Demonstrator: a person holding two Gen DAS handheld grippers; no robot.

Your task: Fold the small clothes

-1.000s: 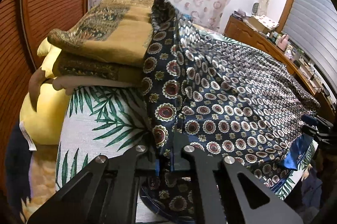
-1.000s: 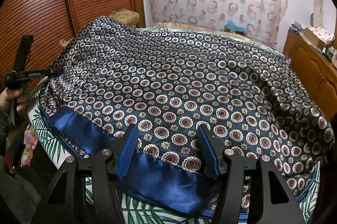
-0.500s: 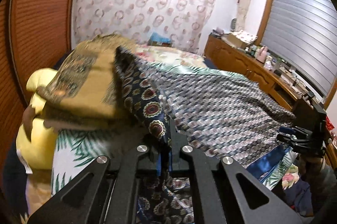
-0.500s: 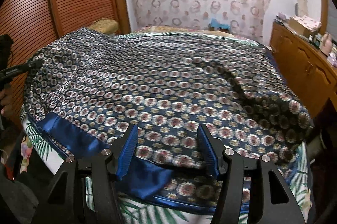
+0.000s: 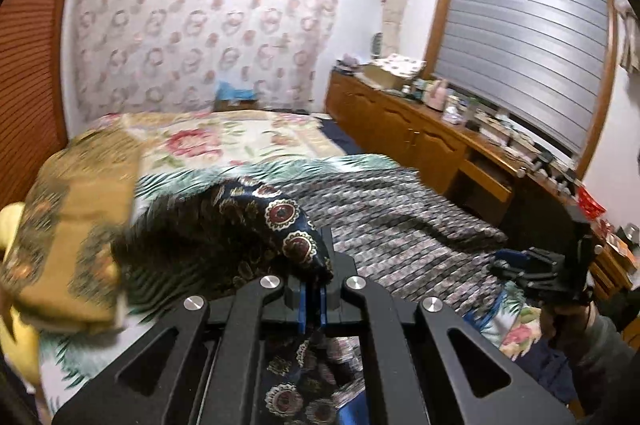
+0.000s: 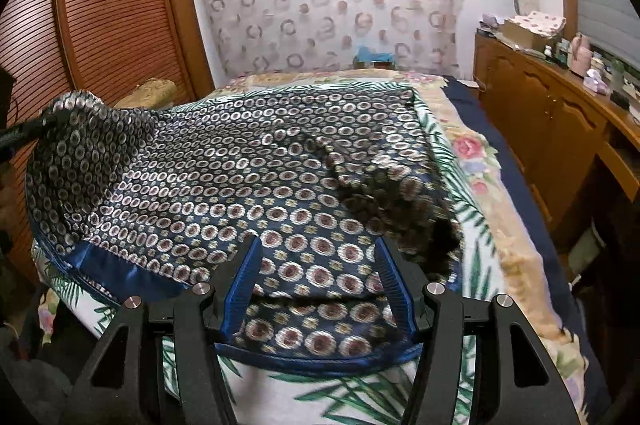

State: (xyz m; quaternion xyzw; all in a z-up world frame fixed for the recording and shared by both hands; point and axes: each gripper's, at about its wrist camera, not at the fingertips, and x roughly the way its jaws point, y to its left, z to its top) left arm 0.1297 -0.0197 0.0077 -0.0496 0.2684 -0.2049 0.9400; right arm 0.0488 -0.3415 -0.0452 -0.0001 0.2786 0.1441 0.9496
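Observation:
A dark blue garment with a medallion print (image 6: 248, 181) lies spread across the bed, its plain blue hem toward me. My left gripper (image 5: 313, 299) is shut on one corner of the garment (image 5: 280, 229) and holds it lifted above the bed; that raised corner shows at the left of the right wrist view (image 6: 80, 129). My right gripper (image 6: 320, 281) is open, its blue pads astride the near hem without clamping it. It also shows at the right of the left wrist view (image 5: 520, 265).
The bed has a palm-leaf sheet (image 6: 360, 397) and a floral quilt (image 5: 224, 137). Folded mustard-gold patterned cloths (image 5: 76, 221) are stacked at the left. A wooden dresser (image 6: 560, 129) runs along the right. A louvered wardrobe (image 6: 104, 17) stands left.
My left gripper has risen and swung toward the bed's middle, carrying the garment corner with it. The cloth has slid toward me under the right gripper, which stays open.

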